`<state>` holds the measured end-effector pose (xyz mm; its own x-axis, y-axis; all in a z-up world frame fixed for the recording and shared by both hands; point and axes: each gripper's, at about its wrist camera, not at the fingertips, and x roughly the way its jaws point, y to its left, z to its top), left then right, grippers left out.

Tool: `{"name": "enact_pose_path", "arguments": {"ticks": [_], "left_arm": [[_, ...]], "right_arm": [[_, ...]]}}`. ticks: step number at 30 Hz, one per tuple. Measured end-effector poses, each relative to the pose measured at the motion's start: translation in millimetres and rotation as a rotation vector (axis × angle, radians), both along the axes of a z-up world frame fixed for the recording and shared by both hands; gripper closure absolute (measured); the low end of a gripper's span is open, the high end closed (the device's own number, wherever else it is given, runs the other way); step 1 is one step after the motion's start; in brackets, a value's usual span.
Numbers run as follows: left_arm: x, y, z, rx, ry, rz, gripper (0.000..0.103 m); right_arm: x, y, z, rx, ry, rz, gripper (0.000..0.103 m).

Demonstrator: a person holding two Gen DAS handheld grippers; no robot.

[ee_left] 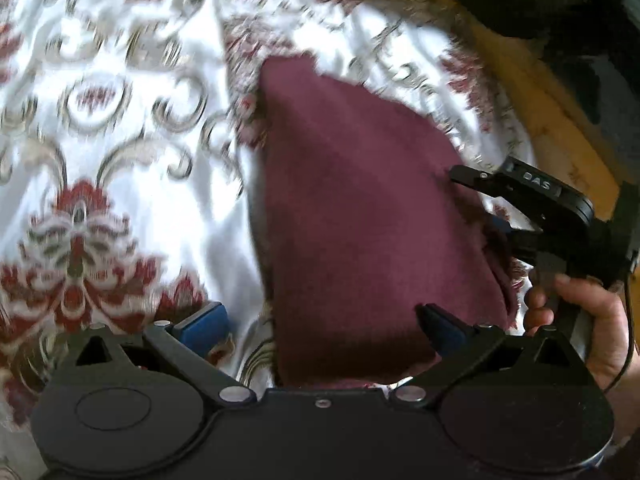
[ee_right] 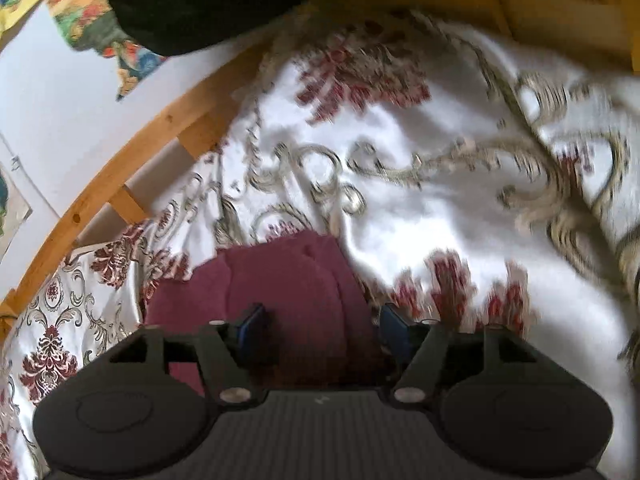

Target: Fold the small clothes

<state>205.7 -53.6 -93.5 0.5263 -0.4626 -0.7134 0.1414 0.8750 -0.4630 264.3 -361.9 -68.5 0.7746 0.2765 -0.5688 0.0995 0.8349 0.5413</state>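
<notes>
A folded maroon cloth (ee_left: 360, 208) lies on the white bedspread with red and gold flowers (ee_left: 120, 140). My left gripper (ee_left: 320, 322) is open wide at the cloth's near edge. Its left pad (ee_left: 204, 320) is over the bedspread and its right finger (ee_left: 436, 324) over the cloth. My right gripper (ee_left: 492, 208), held by a hand (ee_left: 580, 312), reaches in at the cloth's right edge. In the right wrist view the maroon cloth (ee_right: 280, 280) lies under and between the blue pads (ee_right: 252, 320) of that right gripper (ee_right: 323, 324), which is open and does not pinch it.
A wooden bed frame (ee_right: 120, 172) runs along the far side of the bedspread (ee_right: 440, 200), with a white wall (ee_right: 60, 100) and colourful pictures (ee_right: 92, 24) behind it. A dark bundle (ee_right: 200, 0) lies at the top. The same wooden frame (ee_left: 540, 92) shows at the right in the left wrist view.
</notes>
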Motion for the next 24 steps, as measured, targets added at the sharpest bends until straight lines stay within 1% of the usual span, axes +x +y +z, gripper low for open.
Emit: {"name": "enact_pose_path", "arguments": {"ticks": [2,7,10,11,12,14,15,18,20,22,24], "left_arm": [[1.1,2.1,-1.1,-0.014,0.005,0.007,0.001],[0.1,-0.7,-2.4,0.002,-0.001,0.002,0.0],[1.3,-0.1,-3.6,-0.005,0.004,0.005,0.0],[1.7,-0.3,-3.7,-0.006,0.005,0.005,0.0],[2.5,0.0,-4.0,-0.006,0.007,0.005,0.0],[3.3,-0.2,-3.9,-0.004,0.01,0.005,0.0],[3.6,-0.8,-3.6,-0.002,0.011,0.006,0.0],[4.2,-1.9,-2.2,0.003,0.012,0.007,0.0],[6.2,-0.6,-0.4,-0.01,0.013,0.011,0.001],[11.6,2.4,2.4,-0.049,-0.02,0.012,0.001],[18.7,5.9,4.2,-0.089,-0.094,0.016,0.001]], "right_arm": [[2.5,0.7,-4.7,-0.006,0.011,0.005,0.034],[10.8,5.6,-8.5,-0.04,-0.006,0.044,0.033],[12.6,8.8,-8.8,-0.056,-0.01,0.055,0.033],[12.2,9.6,-8.2,-0.061,-0.007,0.059,0.036],[12.3,10.6,-7.9,-0.063,-0.005,0.065,0.043],[11.8,11.8,-7.8,-0.054,-0.004,0.074,0.05],[11.1,12.0,-7.7,-0.051,-0.004,0.073,0.052],[10.2,13.7,-7.3,-0.06,-0.004,0.071,0.052],[10.2,13.6,-8.0,-0.055,-0.001,0.068,0.052],[10.4,13.8,-8.3,-0.049,0.004,0.061,0.051],[10.1,14.6,-7.8,-0.051,0.007,0.057,0.051]]}}
